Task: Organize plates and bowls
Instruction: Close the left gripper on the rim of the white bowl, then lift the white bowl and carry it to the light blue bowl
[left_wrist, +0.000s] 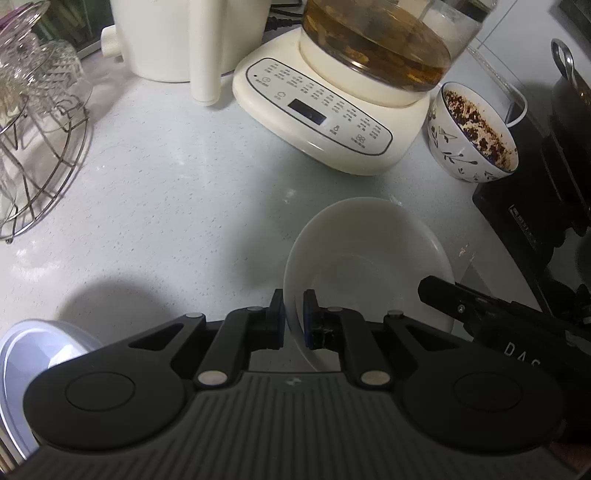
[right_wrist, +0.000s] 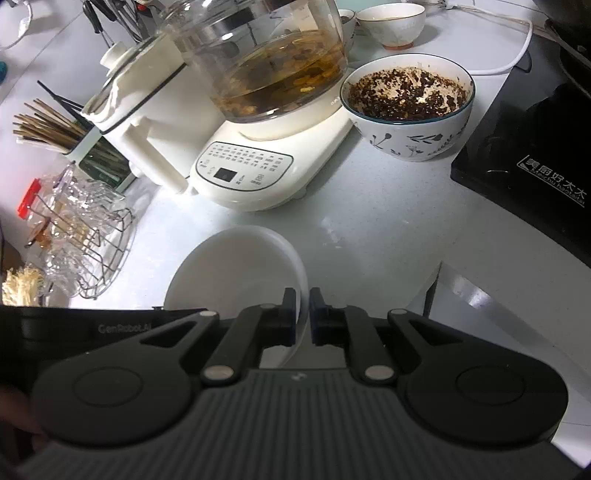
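Two claws, left (left_wrist: 294, 314) and right (right_wrist: 303, 314), each pinched opposite rims of one white plate (left_wrist: 369, 254) on the speckled white tabletop (left_wrist: 166, 177), just before one glass kettle's base (left_wrist: 325, 122) and one patterned bowl (left_wrist: 472, 133).

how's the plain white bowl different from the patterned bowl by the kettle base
The plain white bowl is bare and looks empty; the patterned bowl has dark leaf motifs, a dark rim and dark crumbly residue inside. The white bowl is pinched at its rim by both the left gripper and right gripper; the patterned bowl stands untouched on the counter. The white bowl looks shallower. Both are round.
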